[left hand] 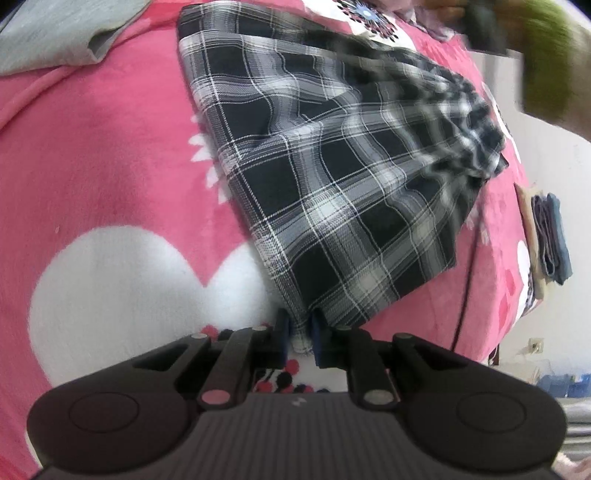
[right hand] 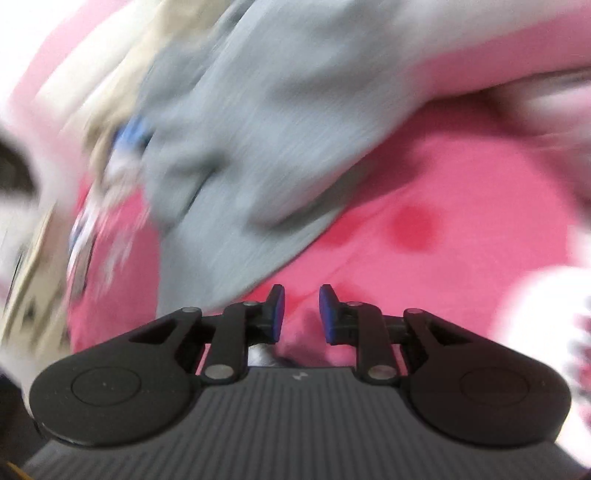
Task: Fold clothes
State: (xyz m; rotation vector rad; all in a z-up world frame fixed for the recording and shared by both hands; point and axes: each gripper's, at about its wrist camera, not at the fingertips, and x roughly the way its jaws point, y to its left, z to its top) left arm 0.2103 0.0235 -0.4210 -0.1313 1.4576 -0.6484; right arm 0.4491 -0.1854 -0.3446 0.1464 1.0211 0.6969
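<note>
Plaid cloth in black, grey and white, a checked garment (left hand: 332, 177), lay spread on a pink blanket (left hand: 110, 155) printed with a white heart (left hand: 122, 295), reaching from right at the left tool (left hand: 300, 332) out ahead of it and to its right. The left tool's jaws stood narrow, pinching the near corner of that garment between the blue pads (left hand: 283, 334). The garment's far right edge was blurred. Ahead and to the left of this tool lay a grey garment (left hand: 55, 33); off to its right sat a small stack of folded clothes (left hand: 552, 236) at the blanket's edge. The right tool (right hand: 302, 314) hung over the pink blanket with its jaws a little apart and nothing between them. In its heavily blurred view the grey garment (right hand: 258, 122) lay ahead and to its left, not touching the pads.
</note>
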